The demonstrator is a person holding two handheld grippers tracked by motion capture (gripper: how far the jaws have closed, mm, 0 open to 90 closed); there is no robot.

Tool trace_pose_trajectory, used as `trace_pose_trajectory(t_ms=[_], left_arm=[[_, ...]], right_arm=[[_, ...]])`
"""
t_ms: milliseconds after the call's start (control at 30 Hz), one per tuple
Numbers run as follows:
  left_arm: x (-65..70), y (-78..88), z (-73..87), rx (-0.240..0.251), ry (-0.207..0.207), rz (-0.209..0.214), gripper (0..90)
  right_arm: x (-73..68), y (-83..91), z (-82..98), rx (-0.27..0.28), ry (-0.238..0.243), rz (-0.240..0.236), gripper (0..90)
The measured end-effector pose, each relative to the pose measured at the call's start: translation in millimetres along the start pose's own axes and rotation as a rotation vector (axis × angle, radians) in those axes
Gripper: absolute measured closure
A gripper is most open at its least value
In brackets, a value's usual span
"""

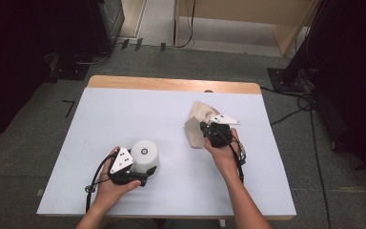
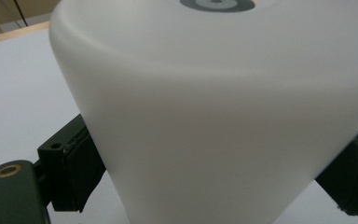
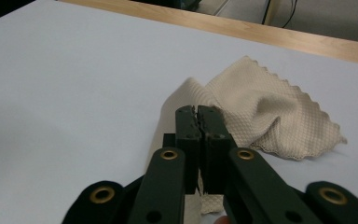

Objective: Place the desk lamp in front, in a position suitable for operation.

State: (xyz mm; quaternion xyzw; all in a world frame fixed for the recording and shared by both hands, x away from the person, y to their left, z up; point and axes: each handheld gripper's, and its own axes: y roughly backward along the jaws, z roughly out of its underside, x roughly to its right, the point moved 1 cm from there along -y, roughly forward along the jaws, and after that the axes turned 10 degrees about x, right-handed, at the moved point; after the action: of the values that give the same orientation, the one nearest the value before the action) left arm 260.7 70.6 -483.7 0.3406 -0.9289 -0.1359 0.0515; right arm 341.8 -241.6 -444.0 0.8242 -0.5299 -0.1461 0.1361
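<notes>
1. The left gripper is clamping the white cup, which is standing upside down on the table. In the left gripper view the two black jaws are pressing on opposite sides of the cup's wall, low down near its rim, with the cup's closed base pointing away from the jaws.
2. The right gripper is holding its jaws fully together, pinching a fold of the beige cloth. Most of the cloth is lying crumpled just beyond and to the right of the jaw tips, and a strip of it is hanging below the jaws.
3. Progress, as a judgement: both grasps are appearing complete, so the pick-up stage is done. The cloth and cup are sitting well apart, so bringing the cloth to the cup, most likely for wiping it, is remaining in full.
4. The cup is resting on the table surface; no lift is showing yet.
5. Count: one cup, one cloth, two grippers, one table.
</notes>
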Motion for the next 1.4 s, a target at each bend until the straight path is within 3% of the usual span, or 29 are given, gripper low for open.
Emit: trace_pose_trajectory(t_ms=[100, 167, 200, 267, 300, 367, 600, 667, 700, 800, 833, 867, 933, 1000, 1100, 1133, 1233, 1300, 1400], left_arm=[[-0.4, -0.2, 0.2, 0.002, 0.004, 0.0, 8.4], [-1.3, -0.5, 0.5, 0.002, 0.009, 0.005, 8.3], [-1.4, -0.7, 0.9, 0.001, 0.011, 0.008, 8.2], [-1.3, -0.8, 1.2, 0.0, 0.012, 0.008, 8.1], [-1.4, -0.7, 1.2, 0.0, 0.012, 0.009, 8.0], [-1.5, -0.7, 1.2, 0.0, 0.012, 0.01, 8.1], [-1.7, -1.1, 1.2, -0.002, 0.015, 0.01, 8.0], [-1.4, -1.3, 1.0, -0.002, 0.015, 0.009, 8.0], [-1.3, -1.3, 0.9, -0.003, 0.015, 0.007, 8.0], [-1.4, -1.3, 0.8, -0.004, 0.014, 0.008, 8.0], [-1.4, -1.3, 0.8, -0.004, 0.014, 0.008, 8.0], [-1.4, -1.2, 0.9, -0.004, 0.014, 0.008, 8.0], [-1.5, -1.1, 1.0, -0.003, 0.013, 0.01, 8.0], [-1.8, -1.1, 1.5, 0.001, 0.015, 0.013, 8.0], [-2.1, -1.1, 1.7, 0.004, 0.016, 0.013, 8.0], [-2.2, -1.1, 1.8, 0.005, 0.016, 0.014, 8.0], [-2.5, -1.1, 1.8, 0.006, 0.021, 0.015, 8.0], [-2.6, -1.2, 1.7, 0.005, 0.019, 0.016, 8.0], [-2.9, -1.2, 1.4, 0.004, 0.021, 0.017, 8.0]], right_arm=[[1.3, -4.2, 2.1, -0.003, -0.031, -0.015, 64.3], [-1.1, -14.9, 7.2, -0.052, -0.025, -0.026, 49.1], [-2.3, -18.8, 9.9, -0.077, -0.011, -0.012, 50.6], [-4.1, -25.6, 16.8, -0.13, 0.027, 0.028, 70.5], [-3.9, -28.0, 19.8, -0.143, 0.012, 0.028, 80.5], [-4.7, -25.5, 20.5, -0.123, -0.008, 0.017, 90.0], [-28.6, 2.3, 6.6, -0.041, 0.103, -0.094, 90.0], [-32.0, 10.4, 0.9, -0.009, 0.101, -0.081, 90.0], [-30.5, 11.8, -1.1, 0.005, 0.086, -0.073, 84.6], [-18.2, 0.3, 0.3, 0.0, 0.05, -0.026, 46.1], [-12.9, -6.4, 3.5, -0.026, 0.028, 0.002, 39.5], [-7.6, -13.3, 7.7, -0.051, 0.004, 0.029, 38.3], [0.0, -23.3, 15.6, -0.065, -0.026, 0.068, 42.4], [4.0, -31.5, 20.2, -0.078, -0.046, 0.065, 48.6], [6.8, -33.8, 21.3, -0.073, -0.063, 0.015, 83.2], [6.9, -32.0, 20.4, -0.067, -0.068, 0.002, 88.6], [1.5, -21.7, 13.8, -0.044, -0.073, -0.045, 90.0], [-9.1, -9.5, 6.5, -0.018, -0.02, -0.081, 90.0], [-24.8, 10.7, -4.1, 0.026, 0.021, -0.128, 90.0]])
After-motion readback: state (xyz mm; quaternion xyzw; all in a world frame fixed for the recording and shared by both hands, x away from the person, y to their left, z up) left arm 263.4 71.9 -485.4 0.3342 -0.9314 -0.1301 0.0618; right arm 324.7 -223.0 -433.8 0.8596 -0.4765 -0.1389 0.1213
